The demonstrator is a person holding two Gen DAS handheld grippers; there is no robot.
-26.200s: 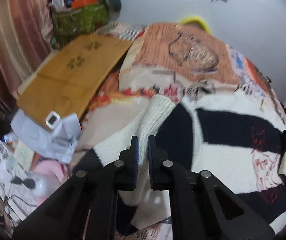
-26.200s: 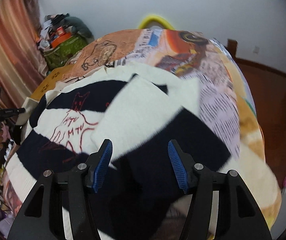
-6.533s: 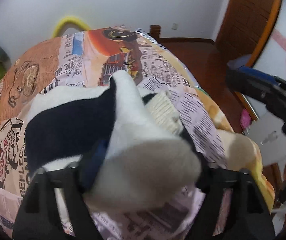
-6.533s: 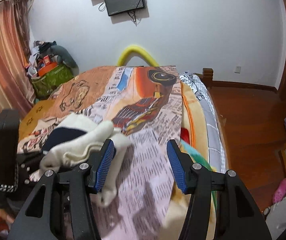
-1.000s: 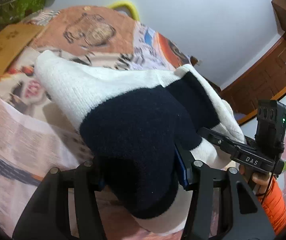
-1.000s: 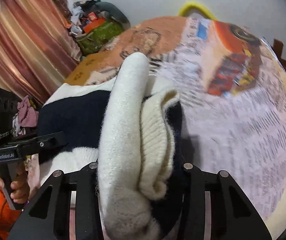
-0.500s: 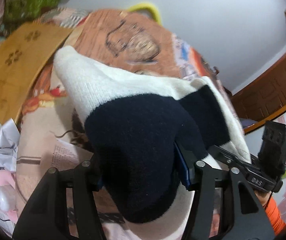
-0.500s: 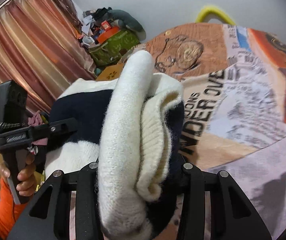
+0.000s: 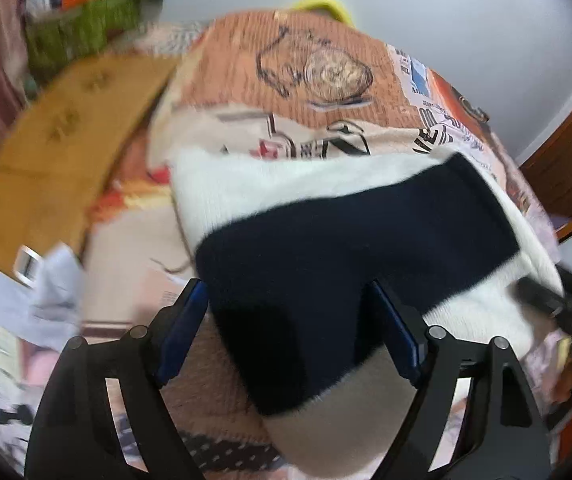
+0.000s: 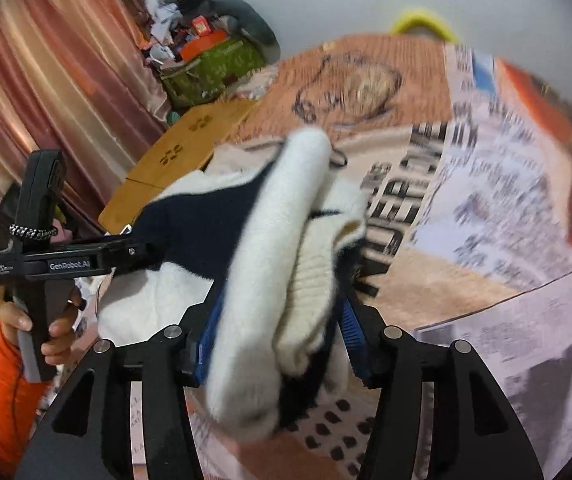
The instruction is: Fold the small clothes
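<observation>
"GenRobot.AI" on left claw [image 10: 154, 254] body; blanket [image 10: 486, 184] lettering partly legible.

A bed [image 9: 242, 80] carries everything, covered by a printed blanket [image 10: 486, 200] with newsprint lettering and an orange patch toward the far edge. A folded black-and-white sweater [image 9: 346, 232] lies on the blanket near the bed's left edge.

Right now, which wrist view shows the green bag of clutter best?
The right wrist view: the green bag is fairly sharp by the curtain, with clutter piled on top. In the left wrist view the same bag sits at the top-left corner, smeared by motion blur.
</observation>
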